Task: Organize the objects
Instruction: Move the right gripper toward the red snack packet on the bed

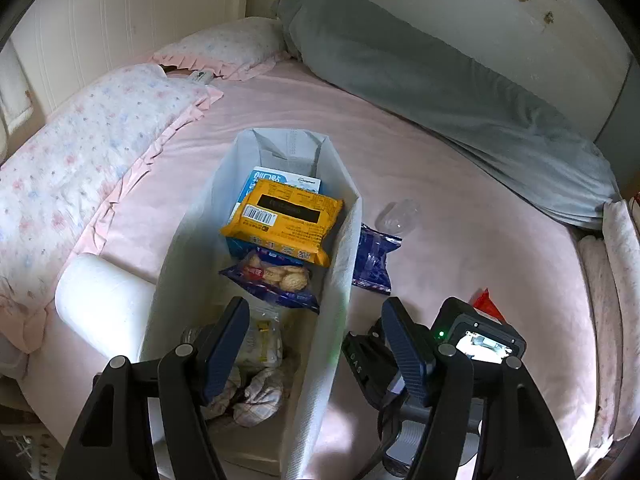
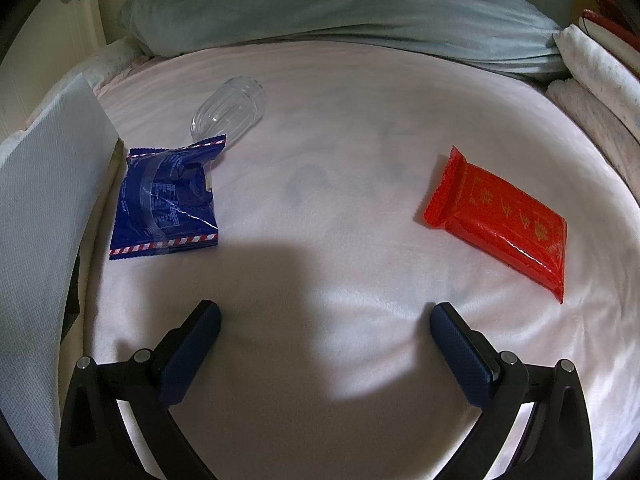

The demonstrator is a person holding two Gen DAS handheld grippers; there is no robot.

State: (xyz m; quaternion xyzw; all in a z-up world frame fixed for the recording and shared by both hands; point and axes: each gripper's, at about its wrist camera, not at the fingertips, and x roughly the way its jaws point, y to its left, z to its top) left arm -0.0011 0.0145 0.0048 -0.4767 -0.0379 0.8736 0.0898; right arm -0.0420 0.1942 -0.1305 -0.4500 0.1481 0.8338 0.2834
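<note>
A white fabric box (image 1: 338,280) stands on the pink bed. It holds a yellow packet (image 1: 284,216), a blue biscuit bag (image 1: 276,280), a clear bag and a checked cloth (image 1: 256,396). My left gripper (image 1: 320,340) hovers open over the box's near end, one finger inside and one outside the right wall, pads not pressing it. My right gripper (image 2: 326,324) is wide open above bare sheet, holding nothing. A blue wrapper (image 2: 168,196) lies beside the box wall (image 2: 48,200), a clear plastic bottle (image 2: 232,108) behind it, and a red packet (image 2: 500,216) to the right.
Two floral pillows (image 1: 80,160) lie left of the box, with a white roll (image 1: 100,304) against its left side. A long grey bolster (image 1: 440,80) runs along the far wall. Folded floral bedding (image 2: 600,80) sits at the right edge.
</note>
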